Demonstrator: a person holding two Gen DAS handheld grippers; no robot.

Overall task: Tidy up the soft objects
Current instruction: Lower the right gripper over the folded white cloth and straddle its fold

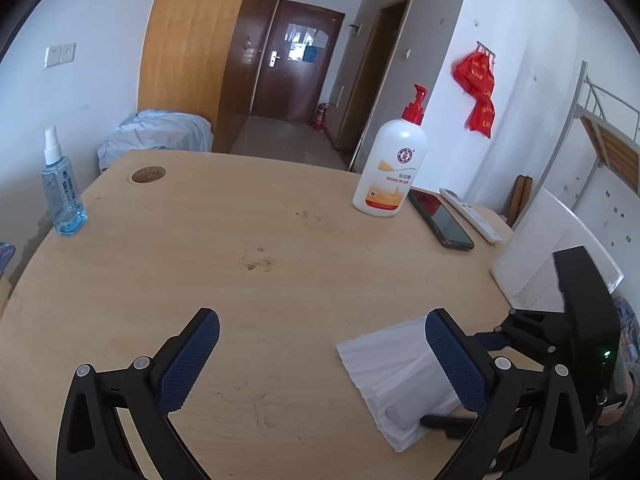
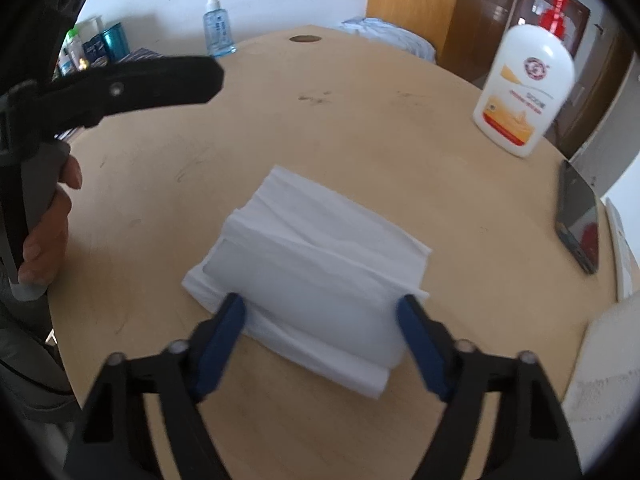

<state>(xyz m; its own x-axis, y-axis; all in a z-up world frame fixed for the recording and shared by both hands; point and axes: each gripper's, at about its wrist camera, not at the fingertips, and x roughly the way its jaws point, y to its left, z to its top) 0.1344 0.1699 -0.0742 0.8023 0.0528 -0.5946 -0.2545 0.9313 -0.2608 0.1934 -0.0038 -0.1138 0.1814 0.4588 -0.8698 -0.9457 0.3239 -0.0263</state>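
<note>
A white folded cloth, rolled up along its near edge, lies on the round wooden table. My right gripper is open, its blue-padded fingers on either side of the roll's near end. The cloth also shows in the left wrist view, at the lower right. My left gripper is open and empty above the table, its right finger over the cloth. The right gripper's body shows at the right of that view.
A white lotion pump bottle with a red pump, a dark phone and a white remote stand at the far right of the table. A blue spray bottle stands at the far left. A white board leans at the right edge.
</note>
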